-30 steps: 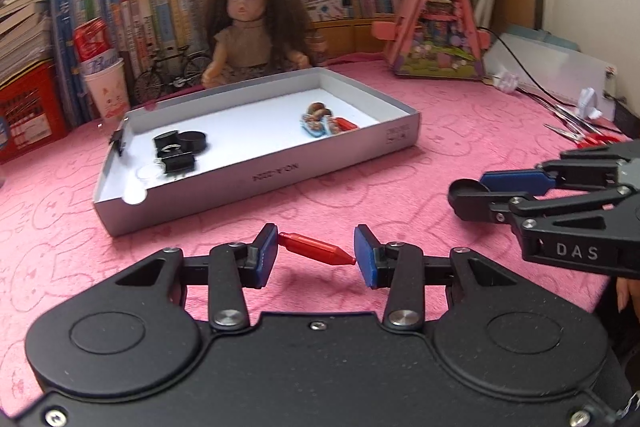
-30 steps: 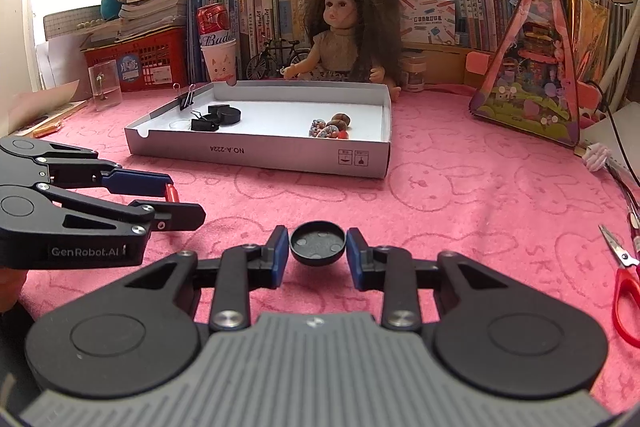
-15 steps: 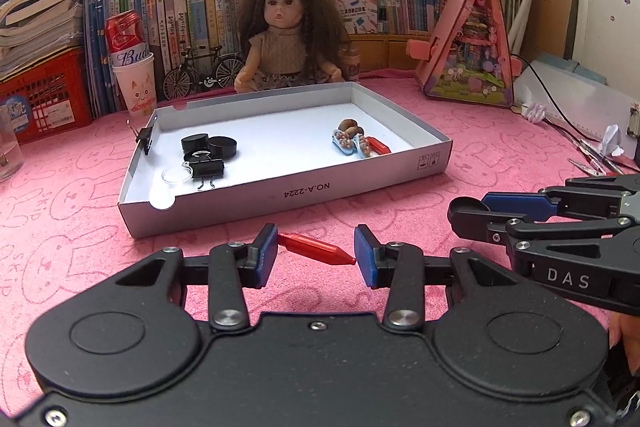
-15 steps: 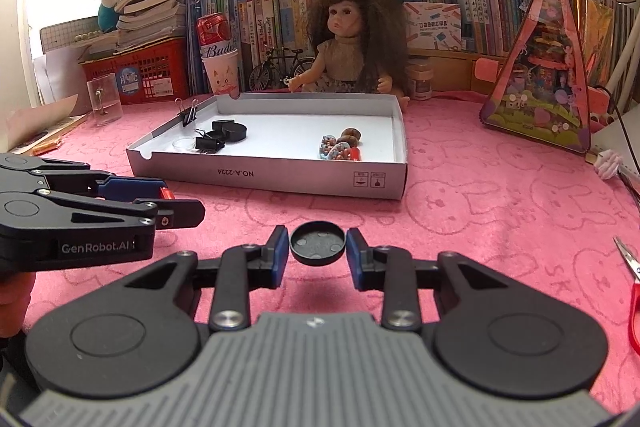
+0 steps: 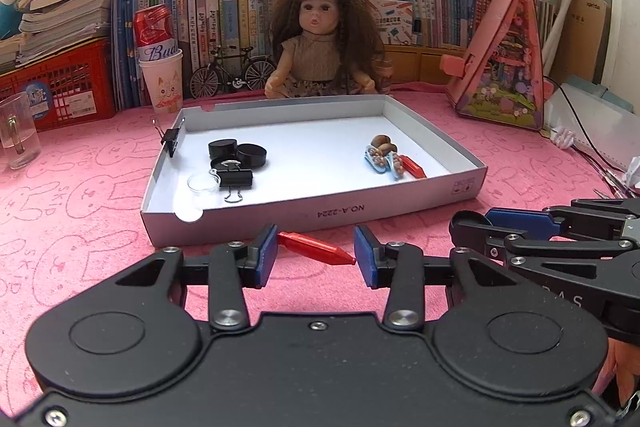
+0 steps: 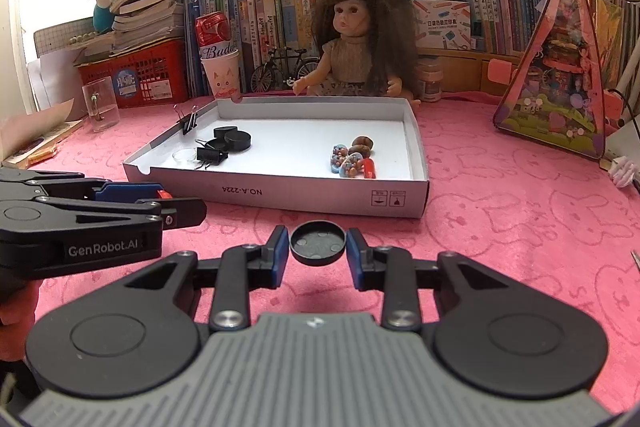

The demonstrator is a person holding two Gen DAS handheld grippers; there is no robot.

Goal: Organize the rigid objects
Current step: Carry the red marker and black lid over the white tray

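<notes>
Hidden or unclear: the lower part of both wrist views was filled by each gripper's own body, which covered the near strip of the table [image 5: 72, 195]. In the left view the right gripper [image 5: 468, 227] entered from the right edge and was cut off there; only its finger ends showed. In the right view the left gripper [image 6: 172, 203] entered from the left edge, likewise cut off, with a bit of a hand [image 6: 16, 311] below it. The small print on the tray's front wall read upside down. The mixed items at the tray's right could not be identified beyond brownish and pale blue beaded pieces [image 6: 348, 157] beside a red piece [image 6: 369, 167].

Left gripper [image 5: 316, 251]: jaws closed on a red crayon-like stick [image 5: 316, 247], held crosswise, blunt end at the left pad, pointed tip at the right pad. The stick sat off the table, just in front of the tray's [image 5: 400, 209] front wall.

Right gripper [image 6: 318, 251]: jaws closed on a black round cap [image 6: 318, 242], pads against its rim on both sides, hollow side facing the camera. It was likewise held in front of the tray [image 6: 320, 193], short of the front wall.

Tray contents, left side: two black caps [image 5: 238, 151], a black binder clip [image 5: 236, 179], a clear round lid [image 5: 204, 183]. Another binder clip [image 5: 171, 141] was clamped on the tray's left wall. A doll [image 5: 320, 43] sat behind the tray.
</notes>
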